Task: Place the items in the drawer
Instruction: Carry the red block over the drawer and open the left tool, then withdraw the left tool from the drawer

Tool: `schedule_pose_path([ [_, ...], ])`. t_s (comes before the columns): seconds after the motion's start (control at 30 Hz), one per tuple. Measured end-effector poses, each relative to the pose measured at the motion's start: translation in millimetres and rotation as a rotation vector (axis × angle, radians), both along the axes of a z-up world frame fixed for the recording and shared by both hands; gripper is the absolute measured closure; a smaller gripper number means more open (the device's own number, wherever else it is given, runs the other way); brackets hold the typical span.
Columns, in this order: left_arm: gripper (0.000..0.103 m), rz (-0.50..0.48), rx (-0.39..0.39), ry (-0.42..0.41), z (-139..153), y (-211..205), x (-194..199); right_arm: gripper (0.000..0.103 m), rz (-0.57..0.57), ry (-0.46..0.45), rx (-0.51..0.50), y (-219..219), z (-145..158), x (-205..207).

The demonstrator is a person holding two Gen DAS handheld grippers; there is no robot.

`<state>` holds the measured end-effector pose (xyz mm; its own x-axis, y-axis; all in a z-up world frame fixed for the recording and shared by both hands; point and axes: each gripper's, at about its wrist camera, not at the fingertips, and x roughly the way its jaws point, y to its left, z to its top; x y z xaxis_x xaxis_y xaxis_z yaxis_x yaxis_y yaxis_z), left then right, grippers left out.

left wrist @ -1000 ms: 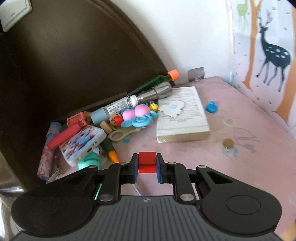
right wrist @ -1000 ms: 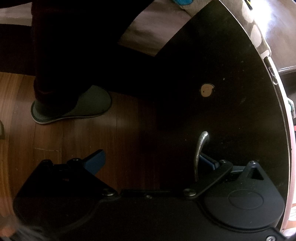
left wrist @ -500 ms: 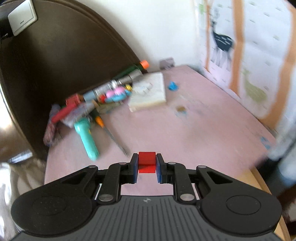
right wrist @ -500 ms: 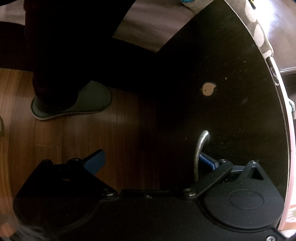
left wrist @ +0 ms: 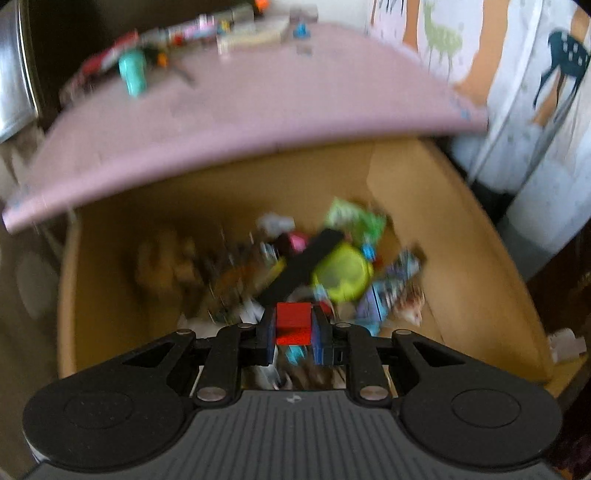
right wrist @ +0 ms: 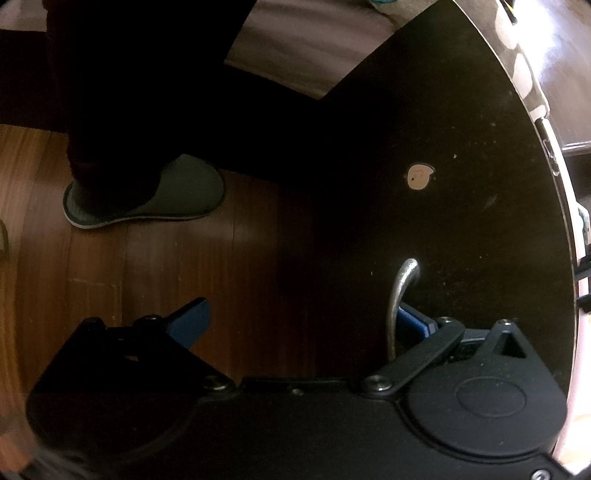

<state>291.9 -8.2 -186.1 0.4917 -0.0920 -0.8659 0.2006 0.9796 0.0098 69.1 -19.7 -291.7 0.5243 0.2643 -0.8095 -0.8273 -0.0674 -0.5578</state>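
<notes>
My left gripper (left wrist: 293,332) is shut on a small red block (left wrist: 293,323) and holds it above the open wooden drawer (left wrist: 461,266), which is full of blurred small items. The pink tabletop (left wrist: 240,110) lies beyond, with a pile of toys and pens (left wrist: 166,40) at its far edge. My right gripper (right wrist: 303,317) is open, its right finger (right wrist: 415,321) hooked behind the metal drawer handle (right wrist: 400,291) on the dark drawer front (right wrist: 443,203).
A teal tube (left wrist: 133,72) and a notepad (left wrist: 255,35) lie on the tabletop. A deer-patterned wall (left wrist: 517,74) stands at the right. A slippered foot (right wrist: 147,199) rests on the wooden floor (right wrist: 166,277) left of the drawer front.
My left gripper has pulled back from the tabletop pile and dropped over the open drawer, still holding the red block. The right gripper has stayed at the handle.
</notes>
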Motion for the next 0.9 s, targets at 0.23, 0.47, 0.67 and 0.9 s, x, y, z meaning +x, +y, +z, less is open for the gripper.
schedule_pose_path([
  [0.23,0.078,0.092,0.046,0.017,-21,6,-5,0.000,0.031,-0.001,-0.017,-3,1,1],
  [0.47,0.045,0.150,-0.042,-0.057,11,37,-38,0.001,0.014,0.018,-0.004,-3,5,4],
  [0.67,0.044,0.250,-0.126,-0.142,42,66,-96,0.018,-0.050,0.009,0.037,-1,7,5],
  [0.9,0.044,0.353,-0.252,-0.247,50,92,-170,0.045,-0.096,-0.059,0.056,0,8,1],
])
